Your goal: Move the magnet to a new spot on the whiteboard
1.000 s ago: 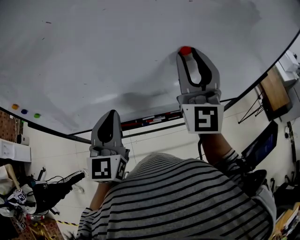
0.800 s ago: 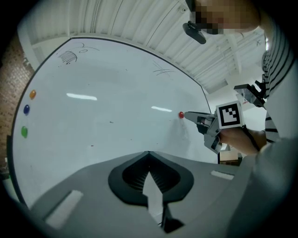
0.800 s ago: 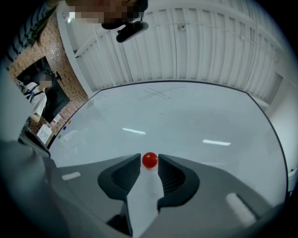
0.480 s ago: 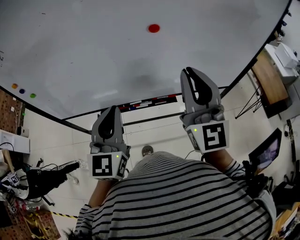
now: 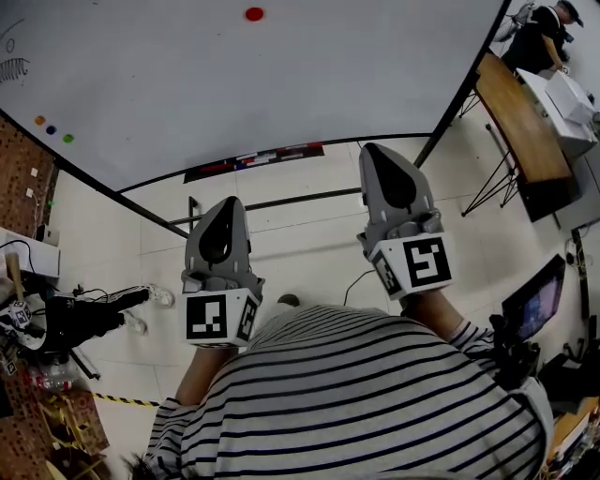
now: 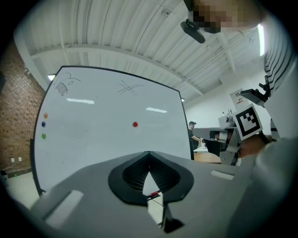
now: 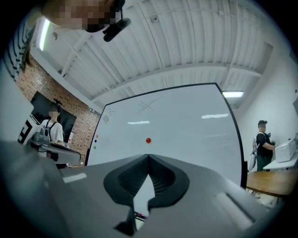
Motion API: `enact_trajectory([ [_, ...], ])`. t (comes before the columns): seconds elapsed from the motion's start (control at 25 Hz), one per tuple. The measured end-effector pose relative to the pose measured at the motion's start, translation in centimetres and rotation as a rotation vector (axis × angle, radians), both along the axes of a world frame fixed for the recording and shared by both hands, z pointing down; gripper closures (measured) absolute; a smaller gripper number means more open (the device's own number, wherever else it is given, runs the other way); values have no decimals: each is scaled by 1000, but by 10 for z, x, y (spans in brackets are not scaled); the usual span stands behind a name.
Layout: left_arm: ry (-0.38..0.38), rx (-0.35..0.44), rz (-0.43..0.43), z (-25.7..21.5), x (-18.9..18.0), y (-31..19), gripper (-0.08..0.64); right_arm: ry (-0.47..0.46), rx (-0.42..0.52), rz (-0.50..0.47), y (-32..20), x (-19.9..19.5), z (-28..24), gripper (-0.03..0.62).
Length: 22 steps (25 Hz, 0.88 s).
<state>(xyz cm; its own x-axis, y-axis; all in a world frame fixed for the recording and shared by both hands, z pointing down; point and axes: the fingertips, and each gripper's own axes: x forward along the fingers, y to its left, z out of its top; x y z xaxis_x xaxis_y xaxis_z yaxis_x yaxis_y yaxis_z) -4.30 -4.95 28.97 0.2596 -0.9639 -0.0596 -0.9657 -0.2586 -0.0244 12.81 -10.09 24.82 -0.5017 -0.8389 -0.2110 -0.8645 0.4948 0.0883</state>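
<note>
A big whiteboard [image 5: 309, 84] fills the space ahead of me, with a brick wall [image 6: 18, 107] to its left, a ribbed ceiling [image 6: 116, 32] overhead and pale floor tiles [image 5: 309, 244] below. The red magnet [image 5: 254, 14] sits on the board's face, about midway across and well above the marker tray [image 5: 253, 159]. Three small coloured dots [image 5: 52, 129] hang in a column by the left edge, far from it.

I hold both grippers low in front of my striped shirt [image 5: 356, 394], well apart from the board and the magnet. My left gripper [image 5: 223, 204] has its jaws pressed together, tips meeting, nothing between them. My right gripper [image 5: 378, 155] is the same: closed tight on nothing.

The magnet looks like a small round button, so I judge it light and stiff, with a smooth cap that could slip between hard tips. What weight I would feel should come mostly from its cling to the board. The place to take it is across the rim, one tip on each side, close to the board (a pinch on the domed top would likely skate off). For that I would need the jaws spread first, just wider than the button. Sliding it along the surface, or tipping one edge up, seems gentler than a straight pull. It does not look fragile, though if dropped it could roll away across the tiles.
</note>
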Motion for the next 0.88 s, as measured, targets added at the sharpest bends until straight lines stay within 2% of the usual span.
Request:
enact_trajectory([
  [0.16,5,10,-2,-5,-8,12,543,18,-58,-9,10,-12,13,591],
  [0.48,25,-12,7,-1,-34,45,543,79,-42,-50,46,-61,7,592],
  [0.64,43,-44,1,8,-46,47,543,93,-53,-71,50,-80,13,591],
  [0.88,48,-37,34,6,-50,49,543,129,-49,-71,51,-93,13,591],
])
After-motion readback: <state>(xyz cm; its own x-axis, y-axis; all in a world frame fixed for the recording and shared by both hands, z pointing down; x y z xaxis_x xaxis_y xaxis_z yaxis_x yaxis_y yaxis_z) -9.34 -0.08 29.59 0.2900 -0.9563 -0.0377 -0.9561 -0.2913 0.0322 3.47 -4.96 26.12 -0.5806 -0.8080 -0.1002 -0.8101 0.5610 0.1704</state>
